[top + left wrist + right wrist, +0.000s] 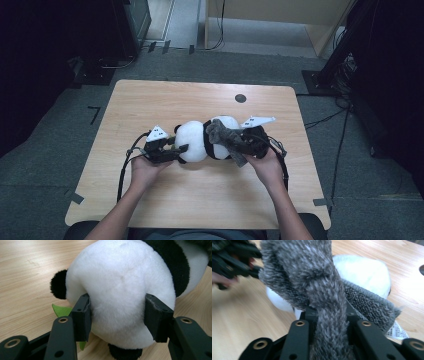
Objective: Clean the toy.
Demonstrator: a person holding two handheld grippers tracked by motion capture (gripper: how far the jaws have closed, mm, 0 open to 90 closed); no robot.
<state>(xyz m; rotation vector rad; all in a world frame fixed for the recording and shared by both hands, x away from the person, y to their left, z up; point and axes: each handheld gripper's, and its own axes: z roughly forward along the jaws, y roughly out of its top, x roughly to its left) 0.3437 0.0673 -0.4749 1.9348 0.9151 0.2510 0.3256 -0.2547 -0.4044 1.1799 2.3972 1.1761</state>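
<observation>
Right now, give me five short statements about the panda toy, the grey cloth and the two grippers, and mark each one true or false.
1. The left gripper has its jaws on either side of the panda toy's white head. True.
2. The right gripper is shut on a grey fuzzy cloth. True.
3. The panda toy hangs in the air above the table. False: in the high view it lies on the table between the two hands.
4. The grey fuzzy cloth lies flat at the table's far edge. False: it is bunched against the panda toy's body.
5. A dark round spot marks the table beyond the toy. True.
</observation>
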